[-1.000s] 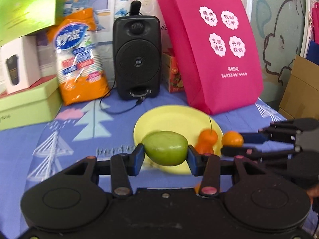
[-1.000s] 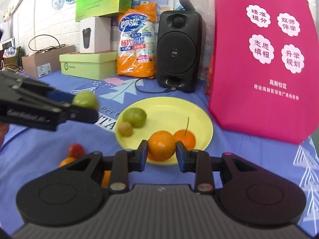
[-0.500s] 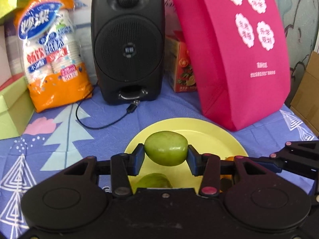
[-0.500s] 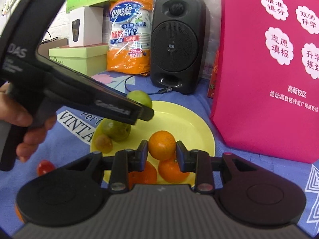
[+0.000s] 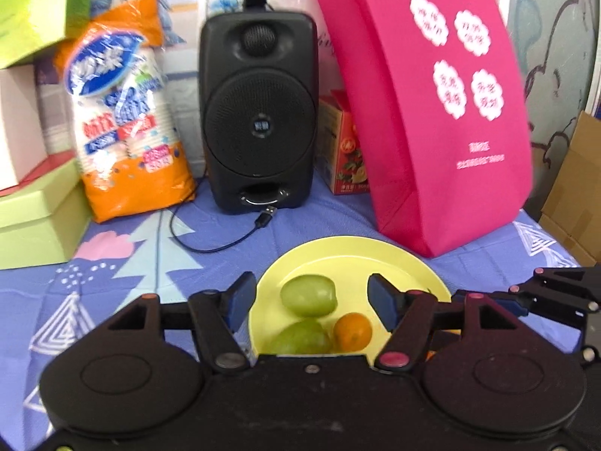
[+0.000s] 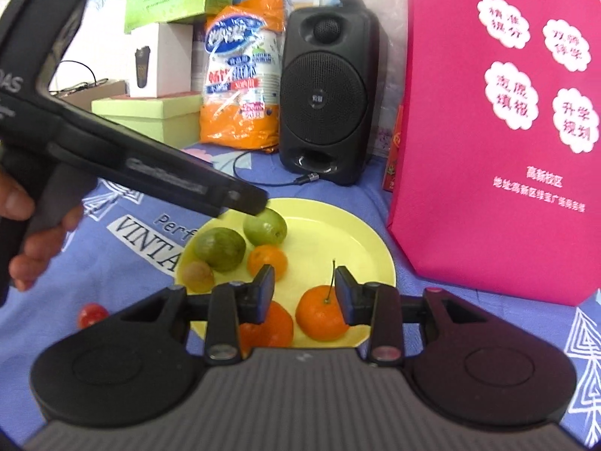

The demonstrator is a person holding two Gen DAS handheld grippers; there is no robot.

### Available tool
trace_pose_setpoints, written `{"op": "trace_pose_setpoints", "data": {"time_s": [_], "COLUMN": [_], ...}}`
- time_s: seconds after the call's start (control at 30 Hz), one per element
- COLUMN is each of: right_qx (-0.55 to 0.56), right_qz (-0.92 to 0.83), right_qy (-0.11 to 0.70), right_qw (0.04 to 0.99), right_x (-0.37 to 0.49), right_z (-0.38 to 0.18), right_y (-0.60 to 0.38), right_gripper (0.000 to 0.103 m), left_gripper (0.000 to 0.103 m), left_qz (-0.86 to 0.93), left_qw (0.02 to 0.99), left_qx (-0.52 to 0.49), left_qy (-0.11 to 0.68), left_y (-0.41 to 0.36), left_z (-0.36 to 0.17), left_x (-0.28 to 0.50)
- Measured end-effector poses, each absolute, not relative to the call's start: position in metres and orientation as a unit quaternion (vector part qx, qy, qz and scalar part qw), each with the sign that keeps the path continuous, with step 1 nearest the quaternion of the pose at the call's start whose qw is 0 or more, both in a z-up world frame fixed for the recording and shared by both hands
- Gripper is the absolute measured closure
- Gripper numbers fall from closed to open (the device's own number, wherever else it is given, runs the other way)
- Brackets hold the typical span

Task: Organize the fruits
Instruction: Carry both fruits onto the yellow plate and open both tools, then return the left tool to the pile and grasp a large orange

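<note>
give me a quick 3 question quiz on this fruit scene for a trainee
1. True or false: the left gripper is shut on a green fruit.
2. Which lies off the plate? A) stemmed orange B) red fruit C) brownish fruit
3. Fill in: the right gripper is ____.

Key: 1 false, it is open and the fruit lies on the plate; 2 B; 3 open.

Both grippers — left gripper [image 5: 311,295], right gripper [image 6: 305,288] — jaws apart
</note>
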State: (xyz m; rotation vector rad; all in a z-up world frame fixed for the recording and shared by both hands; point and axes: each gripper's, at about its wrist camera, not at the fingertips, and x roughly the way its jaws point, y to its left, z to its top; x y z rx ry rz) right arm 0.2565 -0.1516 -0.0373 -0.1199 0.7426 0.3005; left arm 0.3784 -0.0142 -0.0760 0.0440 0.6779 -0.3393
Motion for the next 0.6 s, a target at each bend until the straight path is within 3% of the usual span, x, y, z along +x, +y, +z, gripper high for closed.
{"op": "trace_pose_setpoints", "data": {"time_s": [0.33, 0.6], "right_qx": [-0.026, -0.005], "right_qz": [0.158, 0.181], "right_qy": [0.351, 0.366], "right_qw": [0.922, 0.913], "right_x": [0.193, 0.147], "right_z": [-0.022, -0.029], "right_y": [-0.149, -0.139], "right_gripper": [0.060, 0.057], "left_gripper": [0.037, 0.037], "left_qz": [-0.159, -0.156], "left_qw": [0.939, 0.935], "left_qx": [0.020, -0.019], "left_qy": [0.305, 0.318], "left_y": [0.016, 0.031], "left_z": [-0.060, -0.076], "left_x": [0.268, 0.195]}}
